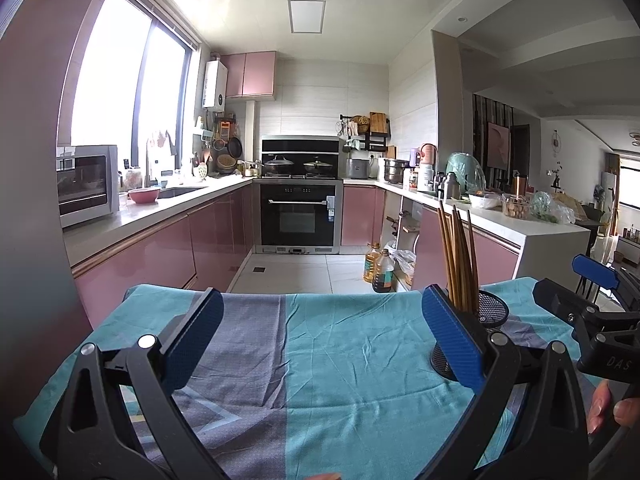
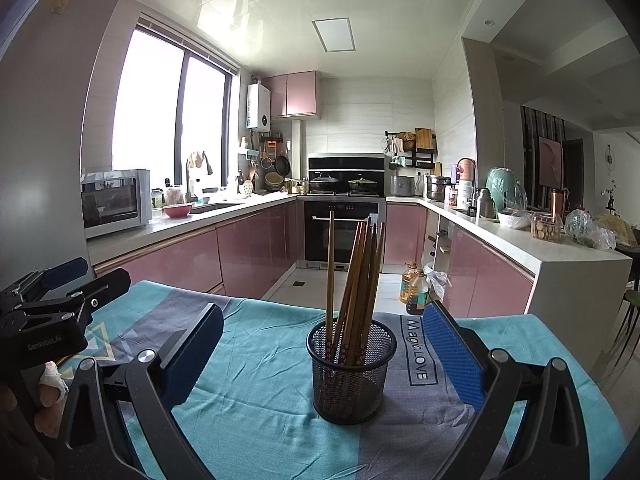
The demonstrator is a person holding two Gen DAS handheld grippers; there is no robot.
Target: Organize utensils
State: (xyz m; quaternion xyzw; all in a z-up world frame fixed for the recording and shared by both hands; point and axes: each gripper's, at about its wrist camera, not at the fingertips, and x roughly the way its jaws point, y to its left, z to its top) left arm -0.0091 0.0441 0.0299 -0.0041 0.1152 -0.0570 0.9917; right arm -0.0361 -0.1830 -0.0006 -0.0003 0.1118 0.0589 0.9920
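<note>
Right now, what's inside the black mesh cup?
The mesh cup holds a bundle of wooden chopsticks, standing and leaning, upper ends fanned out. Their lower ends show dimly through the mesh; the cup's floor can't be made out.

Black wire-mesh holder (image 2: 351, 374): round, upright, standing on the table midway between the fingers of the right gripper (image 2: 324, 354), just ahead. Brown wooden chopsticks (image 2: 352, 280): bundled inside, tips down, fanned; one near vertical at left, the rest leaning right. Beside the left gripper's (image 1: 320, 344) right finger.
</note>
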